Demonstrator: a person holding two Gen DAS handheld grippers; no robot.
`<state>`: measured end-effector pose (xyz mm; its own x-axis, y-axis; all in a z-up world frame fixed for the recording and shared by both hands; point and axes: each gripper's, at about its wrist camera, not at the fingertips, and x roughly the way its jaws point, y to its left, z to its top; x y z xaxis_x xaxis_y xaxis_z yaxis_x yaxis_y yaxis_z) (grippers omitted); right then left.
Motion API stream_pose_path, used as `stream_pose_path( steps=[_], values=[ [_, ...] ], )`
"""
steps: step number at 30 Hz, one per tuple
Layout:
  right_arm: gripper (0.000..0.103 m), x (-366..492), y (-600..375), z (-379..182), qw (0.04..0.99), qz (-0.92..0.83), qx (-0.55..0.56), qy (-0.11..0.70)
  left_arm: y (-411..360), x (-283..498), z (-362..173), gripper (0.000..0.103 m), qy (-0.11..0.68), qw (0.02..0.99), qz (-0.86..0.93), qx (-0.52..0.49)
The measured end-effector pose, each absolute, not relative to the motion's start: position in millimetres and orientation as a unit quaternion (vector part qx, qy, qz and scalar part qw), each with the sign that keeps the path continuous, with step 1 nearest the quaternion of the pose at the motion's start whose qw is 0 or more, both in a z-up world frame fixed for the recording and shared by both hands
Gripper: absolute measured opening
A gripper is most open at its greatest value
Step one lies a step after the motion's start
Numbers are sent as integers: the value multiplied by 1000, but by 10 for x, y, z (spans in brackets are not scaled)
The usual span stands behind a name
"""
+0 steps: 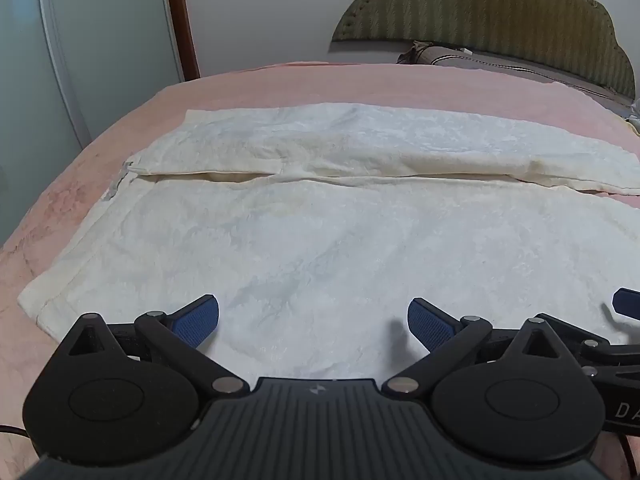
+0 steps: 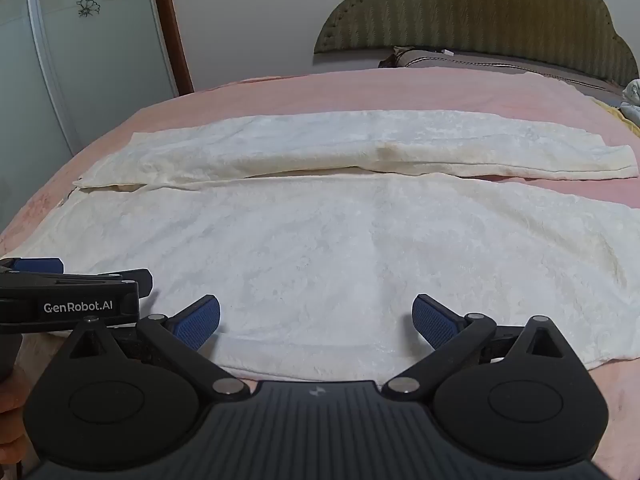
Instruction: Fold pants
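Both black two-finger tongs with blue ribbed pads — left gripper point(image 1: 313, 320), right gripper point(image 2: 316, 320) — hover side by side with jaws spread wide, gripping nothing, over the near hem. White textured fabric pants point(image 2: 320, 248) lie flat on the pink bedspread point(image 2: 360, 88) — legs parallel, probably ready for folding one over the other.

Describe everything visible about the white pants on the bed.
The white textured fabric pants lie flat and unfolded across the pink bedspread, waist to the left, the two legs side by side running right, parting toward the hems. The cloth looks plush with yellowish tinges along the seams. Nothing grips them; both grippers hover open at the near edge.
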<state>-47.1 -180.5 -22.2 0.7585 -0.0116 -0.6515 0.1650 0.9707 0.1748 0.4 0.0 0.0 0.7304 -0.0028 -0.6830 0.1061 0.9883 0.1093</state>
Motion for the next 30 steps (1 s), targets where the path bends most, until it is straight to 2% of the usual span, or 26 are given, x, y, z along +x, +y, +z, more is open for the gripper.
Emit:
stream_pose_path(
  steps=[30],
  values=[
    [103, -474, -1796, -275, 929, -45, 112, 349, 72, 13, -38, 102, 368, 927, -29, 62]
  ],
)
